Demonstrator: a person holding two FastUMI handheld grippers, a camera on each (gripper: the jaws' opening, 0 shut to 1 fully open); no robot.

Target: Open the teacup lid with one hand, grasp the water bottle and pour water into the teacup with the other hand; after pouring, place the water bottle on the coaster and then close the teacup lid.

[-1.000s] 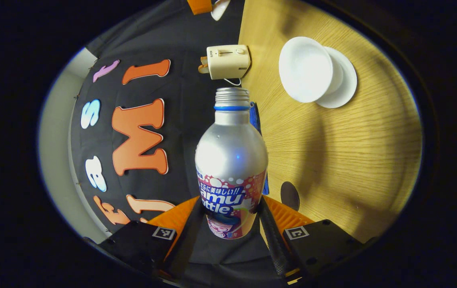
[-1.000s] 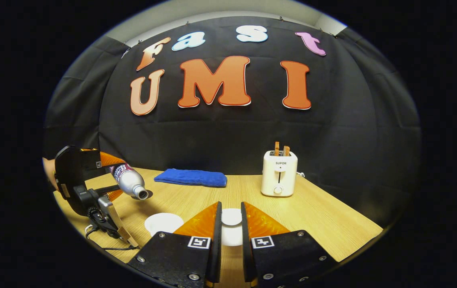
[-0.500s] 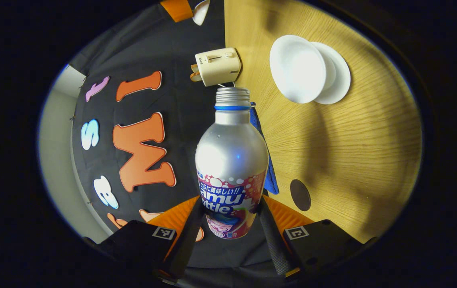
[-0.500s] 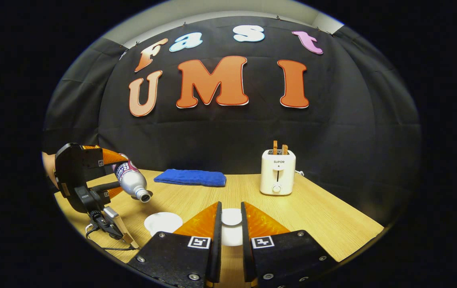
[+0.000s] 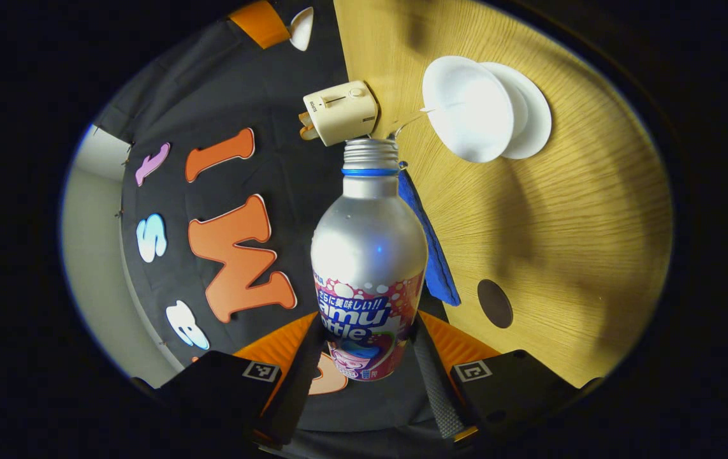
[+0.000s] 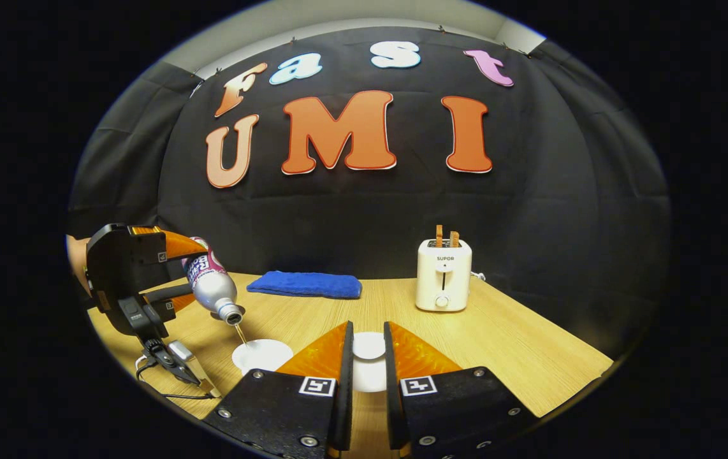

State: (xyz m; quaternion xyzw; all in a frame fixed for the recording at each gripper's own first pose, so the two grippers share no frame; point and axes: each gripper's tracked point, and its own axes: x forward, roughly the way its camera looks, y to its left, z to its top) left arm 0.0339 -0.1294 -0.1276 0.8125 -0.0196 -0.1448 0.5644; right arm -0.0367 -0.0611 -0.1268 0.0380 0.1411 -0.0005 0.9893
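A silver water bottle with a pink label sits between the fingers of my left gripper, which is shut on its lower body. The bottle is tipped mouth-down, and a thin stream of water falls from it into the open white teacup. In the left gripper view the teacup stands on a white saucer. My right gripper is shut on the white teacup lid, held above the table to the cup's right. A dark round coaster lies on the table.
A cream toaster with two slices in it stands at the back of the wooden table. A folded blue cloth lies along the back edge. A hand holds the left gripper's body, with a cable under it.
The left gripper has tipped the bottle further mouth-down and a stream of water now falls into the teacup. The right gripper and lid have stayed still.
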